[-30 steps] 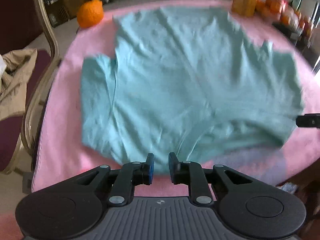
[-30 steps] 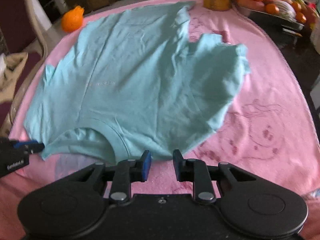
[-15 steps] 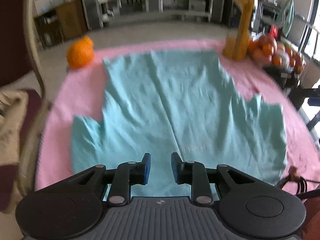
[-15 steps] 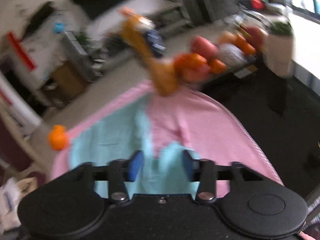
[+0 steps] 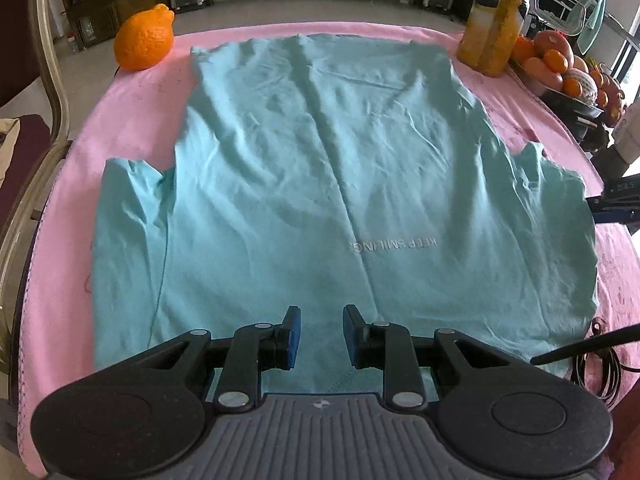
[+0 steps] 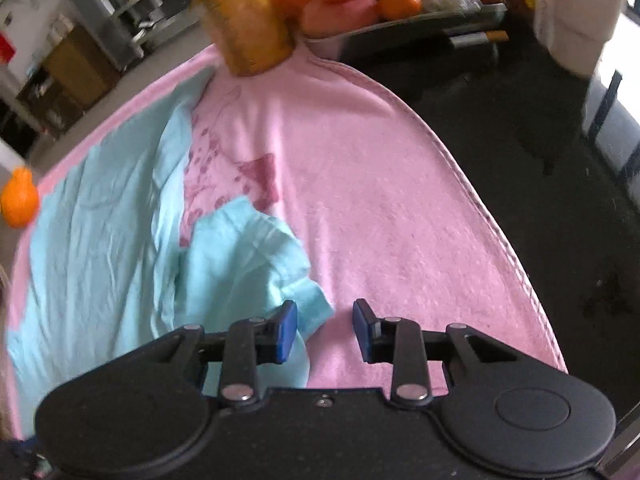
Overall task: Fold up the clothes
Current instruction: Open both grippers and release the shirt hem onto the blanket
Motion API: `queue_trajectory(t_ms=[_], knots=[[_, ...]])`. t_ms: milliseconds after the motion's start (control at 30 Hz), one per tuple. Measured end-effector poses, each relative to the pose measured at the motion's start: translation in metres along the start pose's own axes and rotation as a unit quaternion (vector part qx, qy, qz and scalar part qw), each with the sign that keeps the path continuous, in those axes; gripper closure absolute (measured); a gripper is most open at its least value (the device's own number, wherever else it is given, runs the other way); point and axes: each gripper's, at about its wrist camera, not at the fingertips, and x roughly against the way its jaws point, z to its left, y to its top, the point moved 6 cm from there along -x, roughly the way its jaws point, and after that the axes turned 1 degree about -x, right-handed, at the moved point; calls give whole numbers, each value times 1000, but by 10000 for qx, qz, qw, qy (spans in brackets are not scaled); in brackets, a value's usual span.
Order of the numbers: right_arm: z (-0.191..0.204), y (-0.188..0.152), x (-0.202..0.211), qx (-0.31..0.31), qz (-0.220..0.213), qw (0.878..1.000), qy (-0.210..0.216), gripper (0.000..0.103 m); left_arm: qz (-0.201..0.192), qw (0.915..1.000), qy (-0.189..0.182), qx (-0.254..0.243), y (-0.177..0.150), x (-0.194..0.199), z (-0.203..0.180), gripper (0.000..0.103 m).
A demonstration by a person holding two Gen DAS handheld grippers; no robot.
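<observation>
The shirt [image 5: 320,184] is lying flat on the surface [image 6: 360,200] for folding — both grippers, left [image 5: 319,334] and right [image 6: 325,330], hovering with fingers wide, holding nothing

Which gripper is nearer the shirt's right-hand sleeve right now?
Right. The right gripper hangs open at the sleeve edge; the left gripper sits open over the T-shirt collar end, mid-body.

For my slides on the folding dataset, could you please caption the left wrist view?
Open left gripper above the near edge of a teal T-shirt spread flat on a pink towel.
</observation>
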Motion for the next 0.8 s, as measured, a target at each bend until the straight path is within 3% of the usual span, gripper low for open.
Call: queue_trajectory(t_ms=[267,367,433,633,800], knots=[[24,-5,0,874,-273,9947,-470,69,1,9999,145,52,-3,-3,6,78],[18,-2,3,547,-357,9973,-342,98,-21,9998,182,28,-3,-3,7,78],[11,2,9,245,-453,9984,-241,100,-52,9998,190,7,-2,-2,7,78],[-13,13,46,-210,-1151,9903,-743,100,-19,9998,193,-23,-4,-5,6,78],[-30,9,17,-277,-507,9895,-1325,100,55,9997,217,-130,-8,-13,2,78]])
